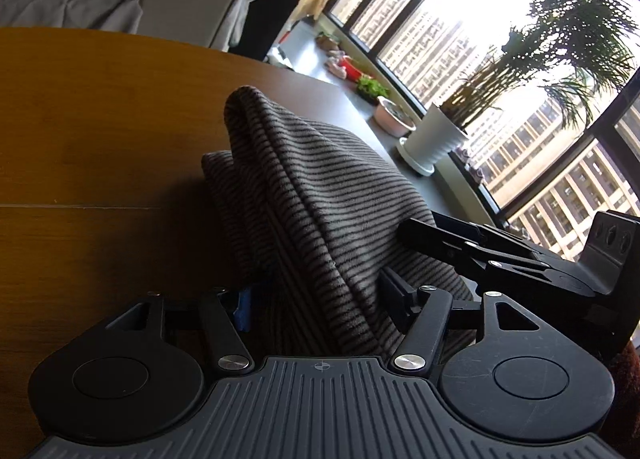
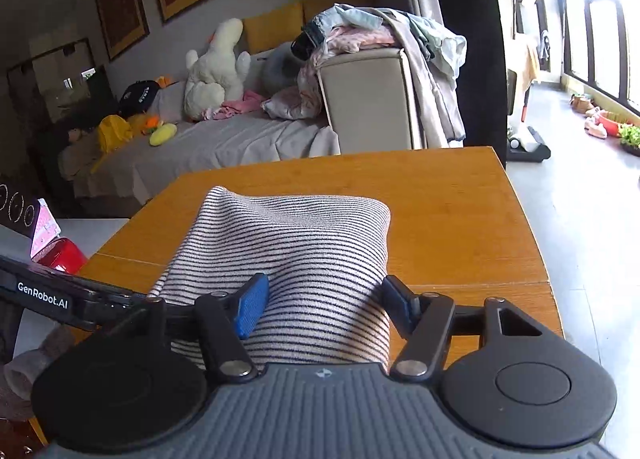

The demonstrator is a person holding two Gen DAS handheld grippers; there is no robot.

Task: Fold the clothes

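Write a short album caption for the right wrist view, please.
Striped garment bunched on a wooden table, lying between the right hand-held gripper's parted fingers.

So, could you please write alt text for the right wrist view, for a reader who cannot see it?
A folded striped cloth lies on a wooden table, its near end between the spread fingers of the right tool, with the left tool coming in from the left. Behind the table stand a sofa with a white plush toy and a pile of clothes.

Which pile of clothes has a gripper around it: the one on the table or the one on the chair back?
The striped garment on the table; the right gripper straddles it. The clothes heap on the chair back lies far behind, untouched.
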